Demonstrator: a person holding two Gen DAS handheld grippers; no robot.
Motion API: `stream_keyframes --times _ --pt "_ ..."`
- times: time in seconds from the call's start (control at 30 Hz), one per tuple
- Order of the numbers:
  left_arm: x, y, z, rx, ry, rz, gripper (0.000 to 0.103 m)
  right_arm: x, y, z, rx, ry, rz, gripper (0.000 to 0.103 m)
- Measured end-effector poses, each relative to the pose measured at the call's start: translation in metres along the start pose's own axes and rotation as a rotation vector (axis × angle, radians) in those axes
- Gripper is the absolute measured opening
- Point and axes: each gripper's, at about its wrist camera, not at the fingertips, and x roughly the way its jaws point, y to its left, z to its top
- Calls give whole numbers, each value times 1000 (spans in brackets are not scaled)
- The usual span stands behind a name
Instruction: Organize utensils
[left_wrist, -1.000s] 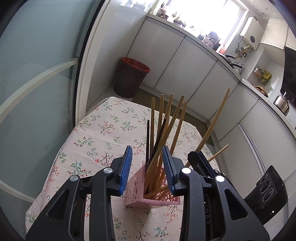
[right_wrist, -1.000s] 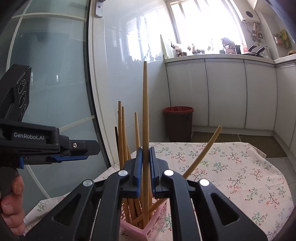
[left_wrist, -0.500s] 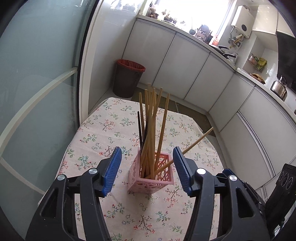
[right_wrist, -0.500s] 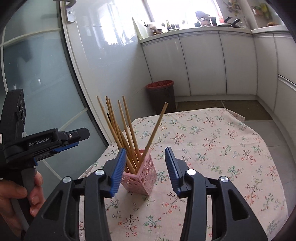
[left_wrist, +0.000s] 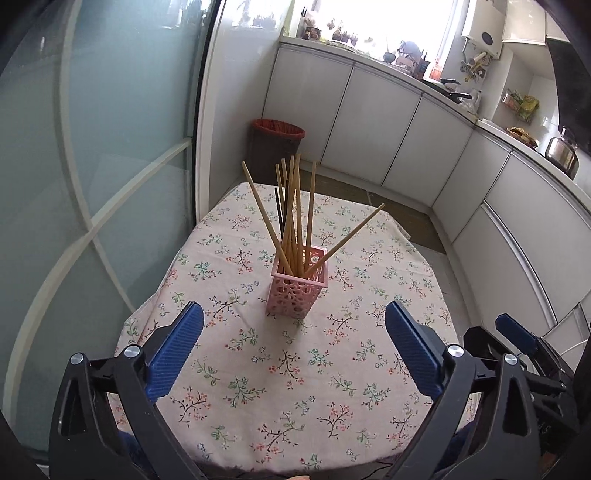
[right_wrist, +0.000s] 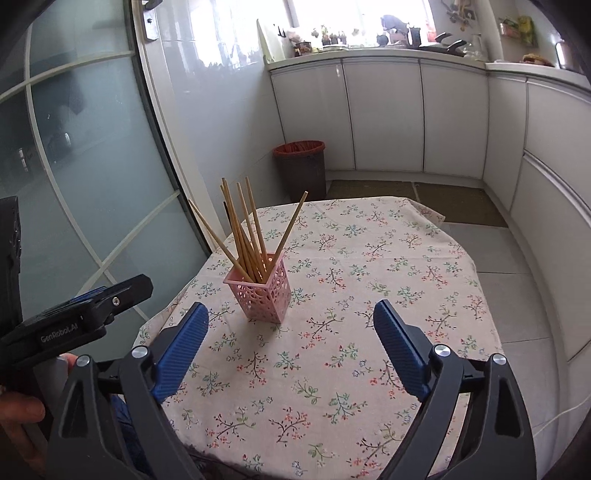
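Standing: one holder (left_wrist: 298, 291), several chopsticks (left_wrist: 293, 218).

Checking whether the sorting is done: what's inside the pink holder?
The pink holder holds a bundle of tan chopsticks standing and splayed outward, plus one dark stick. Their lower ends and the holder's bottom are hidden by its perforated walls.

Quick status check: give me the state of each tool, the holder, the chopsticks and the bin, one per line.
Left tool: jaws opening, nothing between them.
Right tool: jaws opening, nothing between them.
Pink holder: upright on the tablecloth, clear of both tools.
Chopsticks: standing in the holder, fanned out, one leaning far right.
Trash bin: on the floor, lined, no lid.
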Motion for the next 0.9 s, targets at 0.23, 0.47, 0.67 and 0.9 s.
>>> stream_keyframes --times 0.23,0.47,0.67,0.9 --pt "-54 -43 6 111 -113 66 96 -59 -5 5 22 -45 -54 96" --pt "-61 -59 9 114 -104 65 96 -64 -5 1 13 -46 -60 96" --pt "-68 -60 5 121 -128 96 96 -62 -3 0 -2 -58 -60 96" --pt "-73 -63 4 141 -143 97 96 -60 -4 0 15 -70 -64 96"
